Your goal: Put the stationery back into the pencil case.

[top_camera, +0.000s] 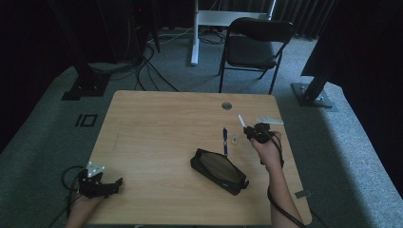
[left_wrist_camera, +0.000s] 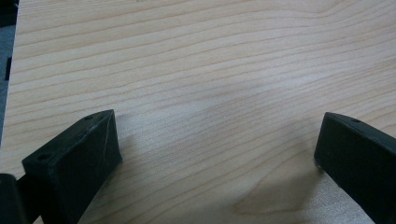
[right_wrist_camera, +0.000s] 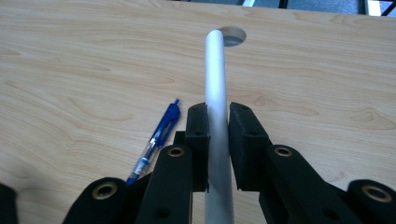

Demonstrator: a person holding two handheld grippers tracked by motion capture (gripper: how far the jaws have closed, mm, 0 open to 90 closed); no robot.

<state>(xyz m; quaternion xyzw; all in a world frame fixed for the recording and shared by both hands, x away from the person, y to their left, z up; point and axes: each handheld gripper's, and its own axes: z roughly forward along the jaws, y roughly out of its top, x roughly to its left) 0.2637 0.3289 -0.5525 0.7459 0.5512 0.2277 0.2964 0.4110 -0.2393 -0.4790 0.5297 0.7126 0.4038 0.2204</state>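
On the wooden desk [top_camera: 157,142] your right tool [right_wrist_camera: 217,121] is clamped on the white pen [right_wrist_camera: 216,74], lifted at 2 o'clock from the open pouch [top_camera: 218,170], so placing it inside remains, while your left tool [left_wrist_camera: 215,154] rests with jaws apart.

One blue pen [top_camera: 225,141]; one white stick [top_camera: 242,120]; one black pouch [top_camera: 219,170]; one small tag [top_camera: 235,139]; one chair [top_camera: 256,45]; two grippers.

Left gripper [left_wrist_camera: 217,154] low over the table [left_wrist_camera: 210,70], its two black jaws standing wide apart at the bottom corners, bare pale wood grain between them, table edge at far left
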